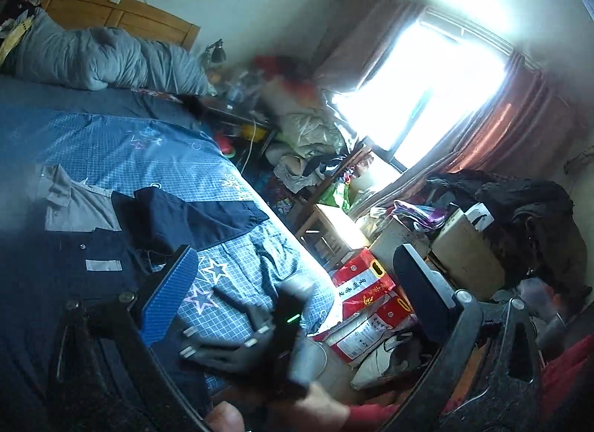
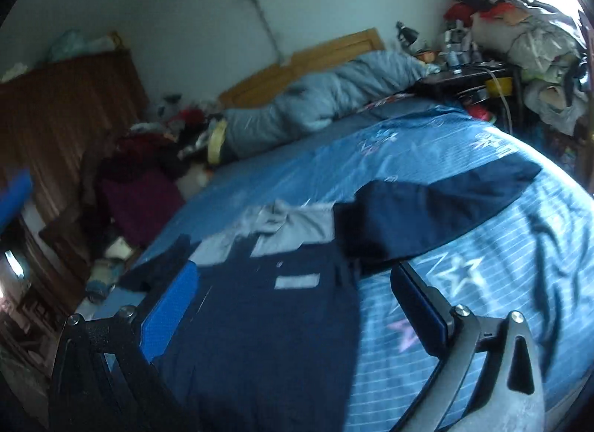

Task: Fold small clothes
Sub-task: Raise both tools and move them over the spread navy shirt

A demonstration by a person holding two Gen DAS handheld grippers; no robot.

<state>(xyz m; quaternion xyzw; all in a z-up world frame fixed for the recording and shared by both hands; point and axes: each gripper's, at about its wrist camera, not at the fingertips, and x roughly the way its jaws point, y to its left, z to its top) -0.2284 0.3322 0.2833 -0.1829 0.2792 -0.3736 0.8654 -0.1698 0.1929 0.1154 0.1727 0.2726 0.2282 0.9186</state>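
Observation:
A small navy and grey polo shirt (image 2: 278,305) lies flat on the blue checked bedspread (image 2: 482,246), collar away from me, one navy sleeve (image 2: 438,205) spread to the right. It also shows in the left wrist view (image 1: 92,239). My right gripper (image 2: 293,305) is open and empty, held above the shirt's body. My left gripper (image 1: 293,283) is open and empty, held above the bed's near right edge, to the right of the shirt. The right gripper (image 1: 245,331) shows in the left wrist view, low over the bedspread.
A grey duvet (image 2: 334,97) is bunched at the wooden headboard (image 2: 297,64). Beside the bed stand red and white sacks (image 1: 371,302), cardboard boxes (image 1: 460,250), piled clothes (image 1: 315,142) and a cluttered nightstand (image 2: 467,75). A bright window (image 1: 427,90) has red curtains. A dark wardrobe (image 2: 63,127) stands left.

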